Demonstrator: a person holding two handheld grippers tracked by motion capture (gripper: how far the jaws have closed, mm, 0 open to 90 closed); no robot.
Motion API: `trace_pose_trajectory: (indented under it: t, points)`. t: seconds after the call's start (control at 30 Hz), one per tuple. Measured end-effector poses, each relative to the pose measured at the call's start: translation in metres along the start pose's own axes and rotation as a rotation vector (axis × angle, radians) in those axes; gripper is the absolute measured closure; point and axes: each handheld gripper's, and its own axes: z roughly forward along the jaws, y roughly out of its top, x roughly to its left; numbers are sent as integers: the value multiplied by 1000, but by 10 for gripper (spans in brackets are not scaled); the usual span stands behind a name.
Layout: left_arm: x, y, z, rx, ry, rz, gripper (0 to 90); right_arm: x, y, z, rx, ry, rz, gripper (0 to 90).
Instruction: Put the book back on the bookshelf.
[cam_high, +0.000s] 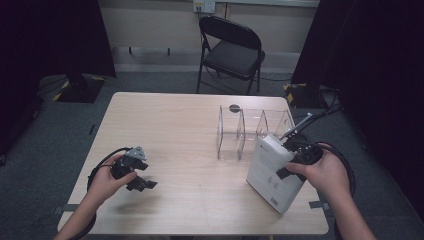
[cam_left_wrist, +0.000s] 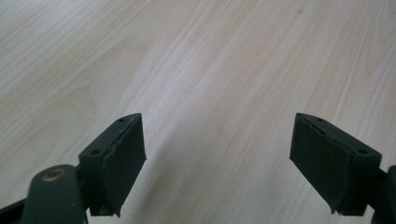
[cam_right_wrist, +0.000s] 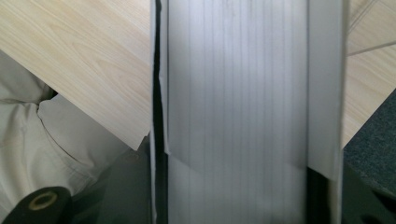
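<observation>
High view puts the white book (cam_high: 274, 172) at the right front of the surface (cam_high: 185, 130), tilted up on a lower corner, just in front of the clear divided organizer (cam_high: 250, 131). My right tool (cam_high: 289, 162) pinches it at its upper edge; the right gripper view shows the page block (cam_right_wrist: 236, 112) clamped between the jaws. I judge the tilt is there so I can stand the book upright and slide it into a slot. My left tool (cam_high: 142, 184) hovers low at the left front, jaws spread over bare wood (cam_left_wrist: 196, 70), free to steady things.
</observation>
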Motion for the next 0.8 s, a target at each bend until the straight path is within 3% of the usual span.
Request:
trace_pose_trajectory:
  t: [0.8]
  points:
    - [0,-1,3,9,-3,-2,179,-25,-16,-15,-37,-9,84,527]
